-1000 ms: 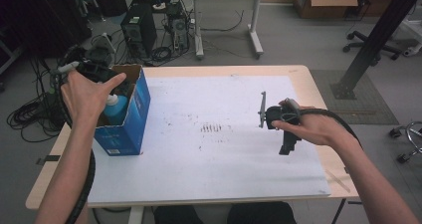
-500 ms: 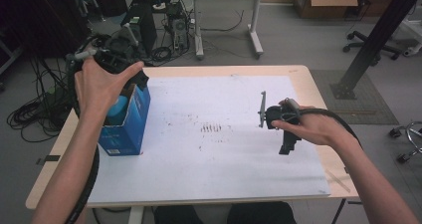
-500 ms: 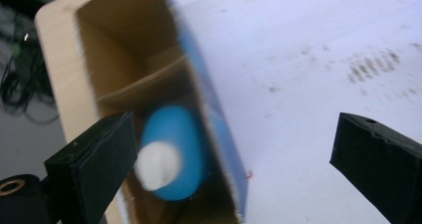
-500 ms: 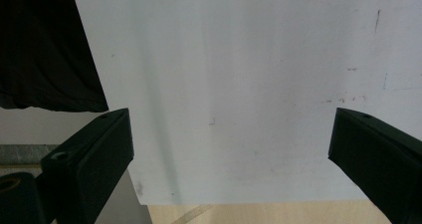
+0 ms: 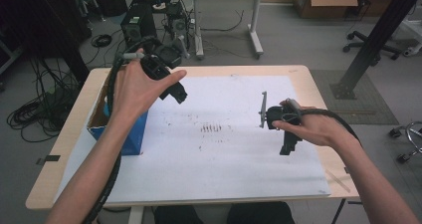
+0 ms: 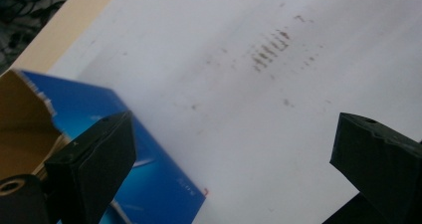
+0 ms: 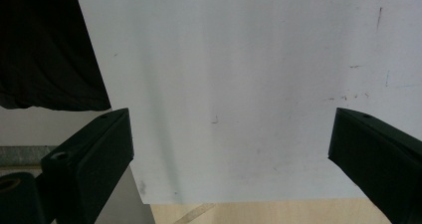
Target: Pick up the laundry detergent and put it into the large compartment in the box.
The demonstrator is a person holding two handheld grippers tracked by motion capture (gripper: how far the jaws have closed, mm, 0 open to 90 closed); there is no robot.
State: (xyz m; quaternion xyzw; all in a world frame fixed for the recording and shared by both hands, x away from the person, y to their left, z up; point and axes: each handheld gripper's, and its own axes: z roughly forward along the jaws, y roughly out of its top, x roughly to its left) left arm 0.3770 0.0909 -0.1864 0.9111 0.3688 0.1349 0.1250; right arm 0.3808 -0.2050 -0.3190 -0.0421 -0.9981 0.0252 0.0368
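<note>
1. The blue box (image 5: 119, 129) stands open-topped at the counter's (image 5: 69, 134) left edge, partly on the white sheet (image 5: 224, 159).
2. The left tongs (image 5: 178, 93) have lifted out of the box and swung right over the sheet; their jaws have just been opening and now stand wide apart with nothing between them (a drop-off looks finished).
3. The right tongs (image 5: 286, 147) rest at the sheet's right side, jaws apart and empty, seemingly waiting.

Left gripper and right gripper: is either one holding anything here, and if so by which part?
Nothing is held. The left gripper has its jaws wide apart above the white sheet, beside the blue box. The right gripper is open too, with bare sheet between its jaws.
</note>
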